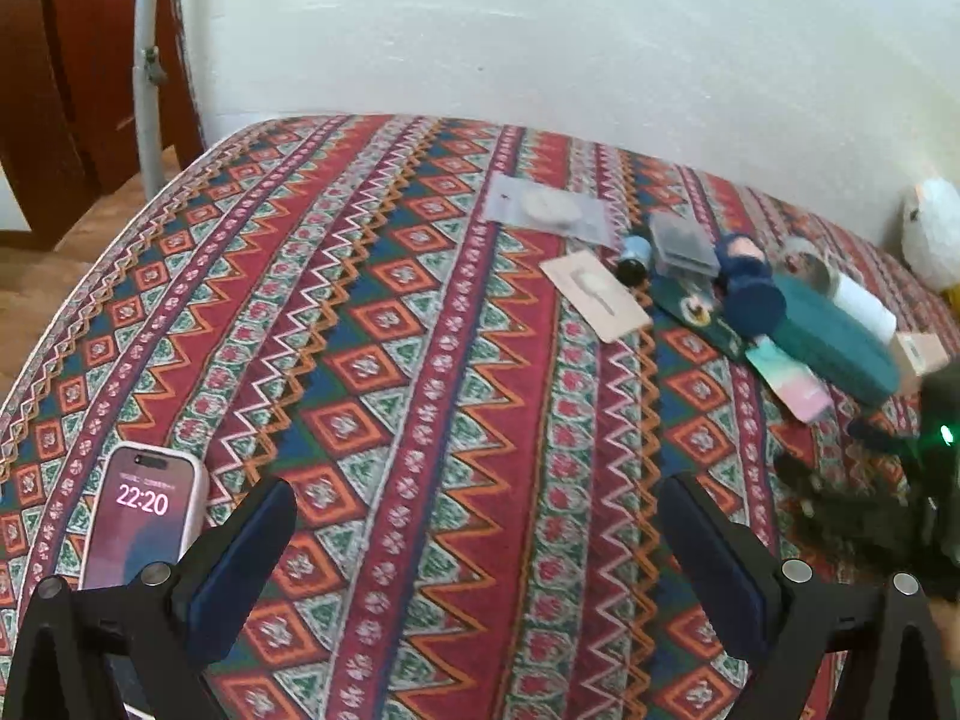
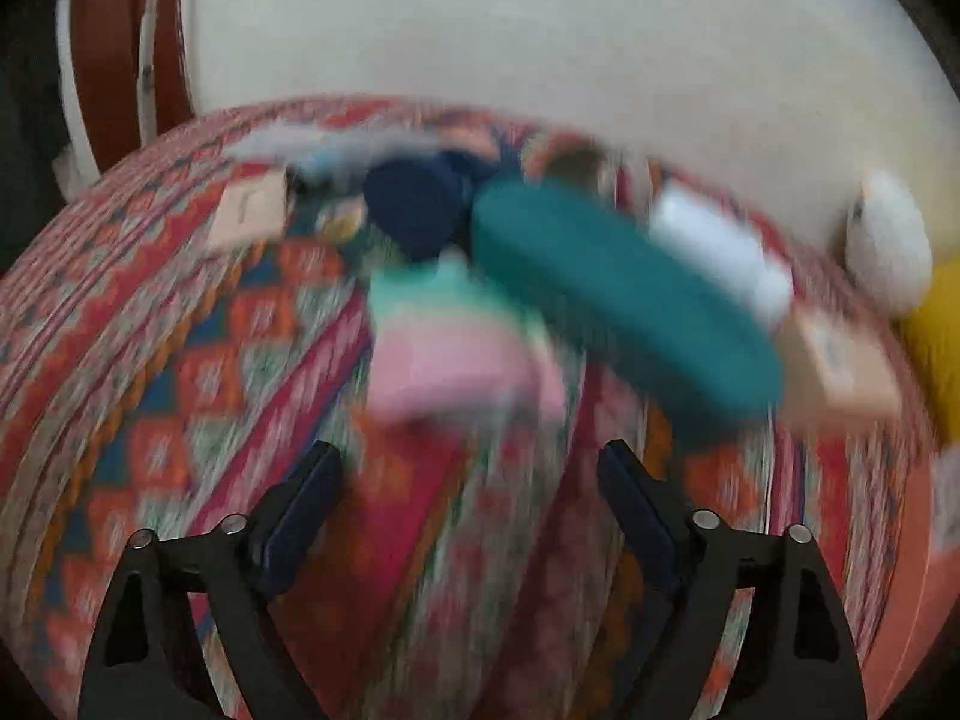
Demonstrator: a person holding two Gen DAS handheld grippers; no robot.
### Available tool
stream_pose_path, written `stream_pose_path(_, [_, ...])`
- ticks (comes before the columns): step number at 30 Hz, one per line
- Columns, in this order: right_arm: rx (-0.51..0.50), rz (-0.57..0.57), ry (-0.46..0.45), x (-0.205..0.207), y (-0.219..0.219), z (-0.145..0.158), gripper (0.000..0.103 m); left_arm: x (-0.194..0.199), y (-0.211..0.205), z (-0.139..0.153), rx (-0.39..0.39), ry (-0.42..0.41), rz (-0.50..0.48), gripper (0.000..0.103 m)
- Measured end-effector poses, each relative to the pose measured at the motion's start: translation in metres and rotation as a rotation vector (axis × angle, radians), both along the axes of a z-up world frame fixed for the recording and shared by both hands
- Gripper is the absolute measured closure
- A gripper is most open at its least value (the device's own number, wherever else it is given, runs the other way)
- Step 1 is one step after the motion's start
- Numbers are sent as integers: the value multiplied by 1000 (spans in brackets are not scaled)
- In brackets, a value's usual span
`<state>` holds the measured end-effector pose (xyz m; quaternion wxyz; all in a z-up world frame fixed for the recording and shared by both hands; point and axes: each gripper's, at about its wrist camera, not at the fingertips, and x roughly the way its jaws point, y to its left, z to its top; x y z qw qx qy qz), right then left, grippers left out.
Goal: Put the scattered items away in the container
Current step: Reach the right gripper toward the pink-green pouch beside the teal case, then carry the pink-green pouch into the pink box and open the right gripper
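Scattered items sit clustered on the far right of the patterned cloth (image 1: 420, 360): a long teal case (image 1: 834, 336), a navy figure (image 1: 747, 282), a pink-and-mint card (image 1: 792, 384), a beige card (image 1: 597, 297) and a clear packet (image 1: 549, 213), all well ahead and right of the left gripper (image 1: 480, 546). The left gripper hovers low with jaws spread wide, nothing between them, a lit phone (image 1: 141, 516) just beside its left finger. The right view is motion-blurred; the right gripper (image 2: 471, 498) is also spread wide and empty, teal case (image 2: 624, 294) and pink card (image 2: 456, 354) near ahead.
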<state>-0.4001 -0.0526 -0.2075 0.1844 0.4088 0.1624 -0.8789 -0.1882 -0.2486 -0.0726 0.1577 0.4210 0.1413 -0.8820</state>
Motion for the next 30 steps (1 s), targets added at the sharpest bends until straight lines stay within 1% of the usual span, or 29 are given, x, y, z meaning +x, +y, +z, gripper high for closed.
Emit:
stream_pose_path(2, [2, -5, 0, -15, -7, 0, 13, -2, -7, -3, 31, -6, 8, 3])
stream_pose_path(4, [2, 11, -4, -26, -14, -1, 38, -6, -12, -8, 65, -20, 10, 3])
stream_pose_path(5, [18, 38, 13, -23, -19, -1, 39, -7, -14, -10, 72, -26, 12, 3])
stream_pose_path(8, [47, 72, 50, -12, -25, 0, 45, -8, -13, -12, 84, -35, 10, 3])
stream_pose_path(9, [51, 81, 62, -8, -25, 2, 67, -9, -13, -13, 85, -37, 6, 3])
stream_pose_path(11, [18, 80, 95, 10, -15, 19, 76, -8, -12, -13, 86, -40, 3, 3])
stream_pose_path(12, [-4, 75, 114, 20, -8, 29, 87, -7, -11, -13, 86, -40, 1, 3])
stream_pose_path(16, [-89, 60, 131, 71, 31, 76, 89, -6, -9, -15, 88, -50, -1, 3])
stream_pose_path(18, [-115, 46, 151, 101, 60, 103, 89, -7, -7, -17, 90, -57, -1, 3])
stream_pose_path(19, [-129, 22, 170, 118, 79, 119, 89, -7, -7, -18, 91, -60, -2, 3])
stream_pose_path(22, [-191, -100, 230, 157, 144, 164, 89, -8, -4, -19, 84, -65, -5, 3])
stream_pose_path(24, [-210, -215, 320, 182, 191, 192, 89, -8, -2, -19, 75, -67, -8, 3])
stream_pose_path(26, [-224, -346, 402, 197, 232, 210, 85, -9, 0, -20, 67, -69, -10, 3])
stream_pose_path(27, [-233, -419, 430, 201, 252, 216, 60, -9, 1, -20, 63, -69, -10, 3])
stream_pose_path(28, [-252, -492, 438, 203, 272, 217, 33, -10, 3, -20, 58, -70, -11, 3])
stream_pose_path(29, [-283, -561, 441, 206, 288, 216, 1, -9, 4, -21, 53, -72, -11, 3])
stream_pose_path(30, [-314, -629, 443, 210, 305, 215, 2, -9, 6, -22, 49, -75, -13, 3])
